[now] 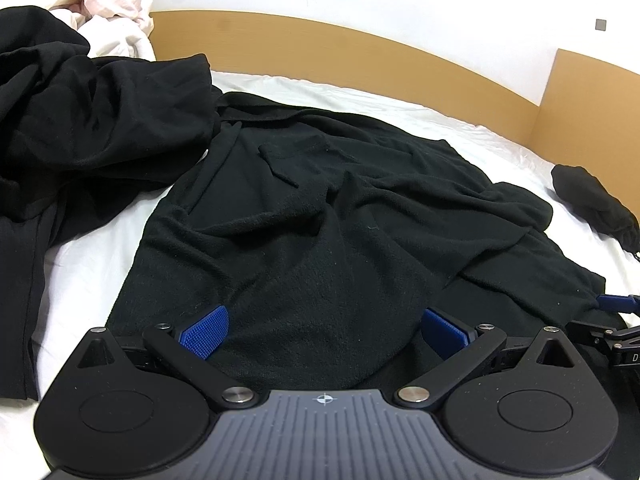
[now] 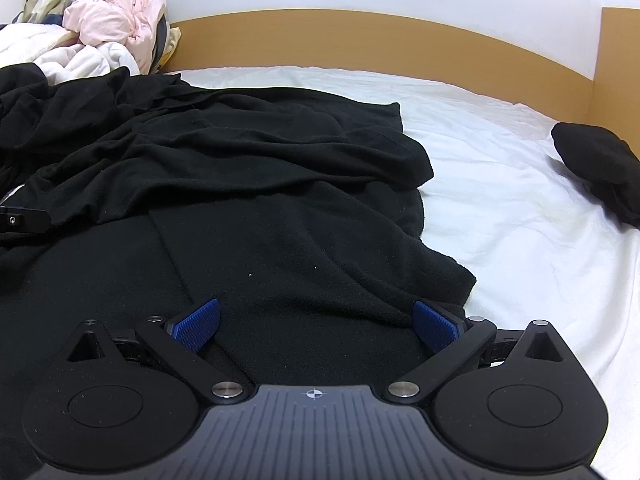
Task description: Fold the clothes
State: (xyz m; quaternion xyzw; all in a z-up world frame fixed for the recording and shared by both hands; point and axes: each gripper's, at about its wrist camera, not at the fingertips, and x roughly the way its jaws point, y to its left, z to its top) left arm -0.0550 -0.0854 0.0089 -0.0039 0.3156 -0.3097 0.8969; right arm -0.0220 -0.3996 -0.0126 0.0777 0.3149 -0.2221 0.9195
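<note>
A black fleece garment (image 1: 320, 220) lies spread and rumpled on the white bed sheet (image 1: 88, 264); the same garment (image 2: 256, 200) fills the left and middle of the right wrist view. My left gripper (image 1: 324, 334) hovers wide open over its near edge, blue pads (image 1: 206, 336) apart, nothing between them. My right gripper (image 2: 316, 326) is also wide open over the garment's near right part, by its ragged right hem (image 2: 452, 276). The right gripper's tip (image 1: 616, 304) shows at the far right of the left wrist view.
A second black garment (image 1: 80, 120) is heaped at the left. A small black bundle (image 2: 600, 168) sits at the far right of the sheet. Pink and white laundry (image 2: 116, 20) is piled at the back left against the wooden headboard (image 2: 360, 40).
</note>
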